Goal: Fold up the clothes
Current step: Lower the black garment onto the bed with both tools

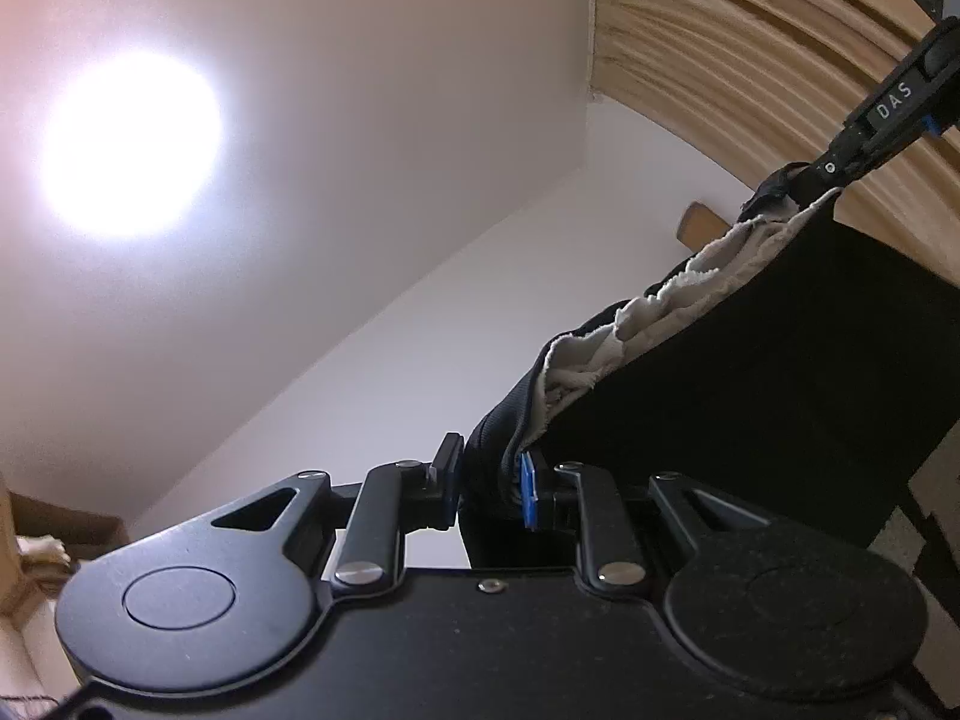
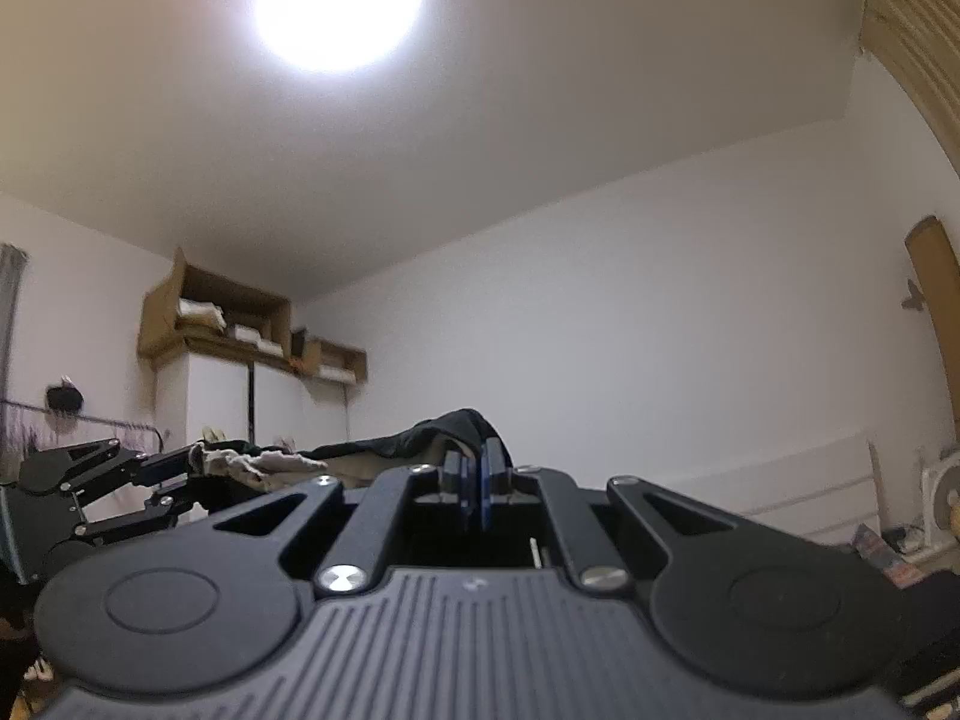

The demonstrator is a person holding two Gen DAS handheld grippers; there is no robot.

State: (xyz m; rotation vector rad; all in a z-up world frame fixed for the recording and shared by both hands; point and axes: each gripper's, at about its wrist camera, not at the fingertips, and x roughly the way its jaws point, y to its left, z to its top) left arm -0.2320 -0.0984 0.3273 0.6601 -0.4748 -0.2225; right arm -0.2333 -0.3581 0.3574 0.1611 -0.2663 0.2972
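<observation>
A black garment point(image 1: 750, 360) with a pale fleecy lining point(image 1: 690, 282) hangs stretched in the air between both grippers. My left gripper point(image 1: 489, 486) is shut on one bunched end of it, low in the left wrist view. Its other end runs up to the right gripper point(image 1: 831, 171), which pinches it at the upper right. In the right wrist view my right gripper point(image 2: 477, 483) is shut on a fold of the black garment point(image 2: 432, 435). The cloth sags leftward to the left gripper point(image 2: 192, 468). Both cameras look upward.
A bright ceiling lamp point(image 2: 339, 3) glares overhead. Tan curtains point(image 1: 750, 48) hang at the right. Cardboard boxes point(image 2: 222, 312) sit on a white wardrobe point(image 2: 240, 396) by the far wall. A clothes rail point(image 2: 90, 420) stands at the left and a fan point(image 2: 939, 498) at the right.
</observation>
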